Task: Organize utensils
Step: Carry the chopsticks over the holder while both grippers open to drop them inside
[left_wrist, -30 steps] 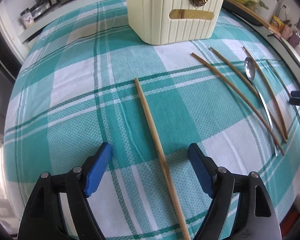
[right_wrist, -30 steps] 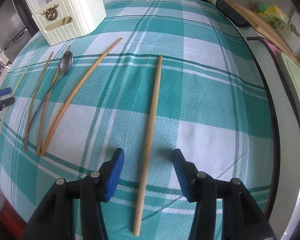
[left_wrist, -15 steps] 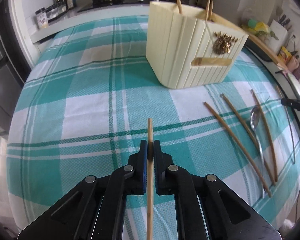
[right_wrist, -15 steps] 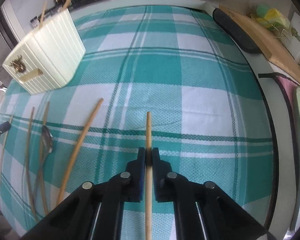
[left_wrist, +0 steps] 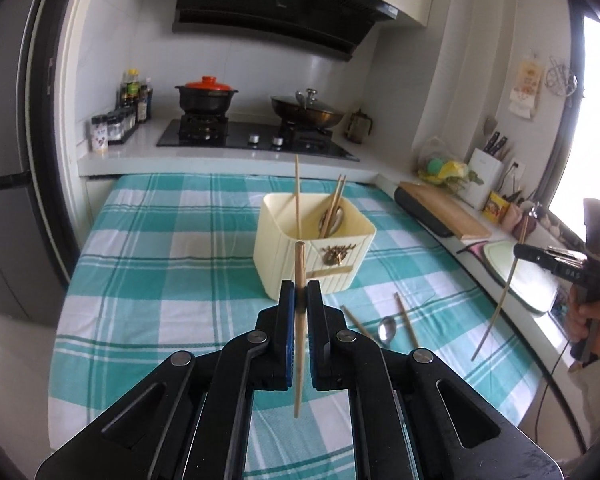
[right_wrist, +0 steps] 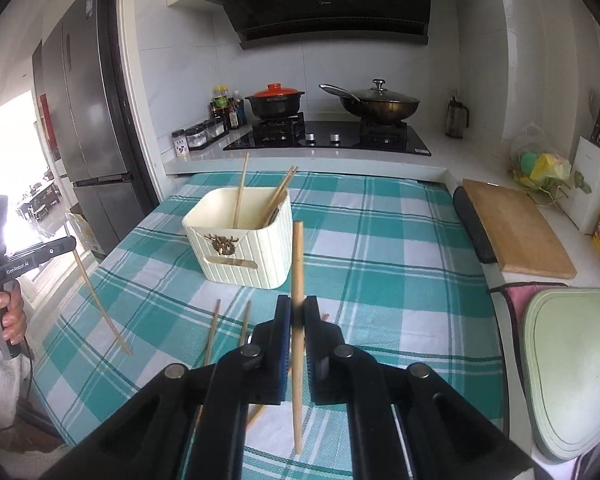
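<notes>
Left gripper (left_wrist: 300, 294): jaws clamped on a wooden chopstick (left_wrist: 299, 320), held near upright, both ends free, above the teal-and-white check tablecloth (left_wrist: 160, 260). Fridge (left_wrist: 8, 180) far off its left. Straight ahead of the tips: cream utensil holder (left_wrist: 284, 248) with chopsticks and a spoon standing inside. Beyond that, worktop with spice jars (left_wrist: 116, 128), hob (left_wrist: 256, 138), red-lidded clay pot (left_wrist: 207, 94), lidded wok (left_wrist: 308, 110), hood above. Down-right of the tips on the cloth: loose chopsticks and a steel spoon (left_wrist: 388, 327). Further right: wooden cutting board (left_wrist: 448, 216), knife block (left_wrist: 485, 172).

Right gripper (right_wrist: 297, 316): jaws clamped on a second chopstick (right_wrist: 298, 340), also near upright, clear of the cloth. Holder ahead and slightly left of it; a pale green board (right_wrist: 576, 368) to its right
</notes>
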`<state>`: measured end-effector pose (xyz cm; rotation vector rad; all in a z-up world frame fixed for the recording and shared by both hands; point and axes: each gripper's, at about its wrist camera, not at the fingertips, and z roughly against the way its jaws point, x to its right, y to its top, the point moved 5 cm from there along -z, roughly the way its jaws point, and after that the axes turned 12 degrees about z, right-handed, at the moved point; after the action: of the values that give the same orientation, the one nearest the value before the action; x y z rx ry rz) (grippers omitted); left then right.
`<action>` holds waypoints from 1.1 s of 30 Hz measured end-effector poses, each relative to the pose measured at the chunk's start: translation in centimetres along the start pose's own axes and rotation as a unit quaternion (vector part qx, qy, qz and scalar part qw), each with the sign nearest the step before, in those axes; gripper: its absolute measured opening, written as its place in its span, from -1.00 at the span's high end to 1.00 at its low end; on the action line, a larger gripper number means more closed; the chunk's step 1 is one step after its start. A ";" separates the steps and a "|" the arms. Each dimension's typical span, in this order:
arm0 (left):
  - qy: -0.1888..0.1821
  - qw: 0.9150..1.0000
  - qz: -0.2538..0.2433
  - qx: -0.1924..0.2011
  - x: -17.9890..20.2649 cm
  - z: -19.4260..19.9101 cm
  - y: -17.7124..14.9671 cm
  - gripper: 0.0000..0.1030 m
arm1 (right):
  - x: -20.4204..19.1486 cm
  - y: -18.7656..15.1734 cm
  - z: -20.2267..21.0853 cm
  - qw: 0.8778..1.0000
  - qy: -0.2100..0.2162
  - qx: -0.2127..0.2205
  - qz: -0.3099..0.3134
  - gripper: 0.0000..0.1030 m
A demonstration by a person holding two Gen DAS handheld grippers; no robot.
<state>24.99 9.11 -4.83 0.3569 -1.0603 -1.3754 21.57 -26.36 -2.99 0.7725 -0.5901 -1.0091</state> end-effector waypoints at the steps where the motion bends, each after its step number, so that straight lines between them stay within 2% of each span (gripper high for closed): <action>1: 0.001 1.000 0.000 0.005 0.1 0.1 0.4 0.92 | -0.2 0.4 0.1 1.000 -0.001 0.007 0.002 0.87; 9: -0.022 0.999 0.018 0.037 0.8 0.9 5.1 0.93 | -0.1 5.1 -0.3 0.999 -0.001 0.050 0.002 0.87; 16: -0.034 0.991 0.013 0.126 3.6 1.2 13.0 0.92 | -0.6 12.6 -1.3 0.993 -0.018 0.113 0.030 0.87; 18: -0.029 0.988 0.014 0.153 4.0 0.4 14.9 0.92 | -1.2 14.8 -2.2 0.990 -0.024 0.131 0.047 0.87; 20: -0.018 0.986 0.016 0.164 4.3 -1.4 16.3 0.92 | -1.8 16.6 -3.8 0.987 -0.028 0.144 0.058 0.87; 24: -0.002 0.990 0.024 0.138 4.0 -6.5 16.8 0.92 | -2.2 18.5 -8.0 0.985 -0.022 0.164 0.047 0.87; 27: 0.012 0.995 0.025 0.097 3.3 -10.6 15.8 0.93 | -2.3 18.5 -11.4 0.984 -0.017 0.172 0.032 0.87; 29: 0.016 0.998 0.029 0.060 2.7 -13.1 14.8 0.93 | -2.4 17.8 -14.5 0.989 0.004 0.144 0.017 0.87; 33: 0.030 0.999 0.031 -0.015 1.6 -17.3 12.4 0.93 | -3.3 15.6 -20.5 0.997 0.059 0.056 0.005 0.87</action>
<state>45.72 4.24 -3.85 0.3375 -0.9921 -1.3160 43.50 -12.52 -3.15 0.9211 -0.5525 -0.9205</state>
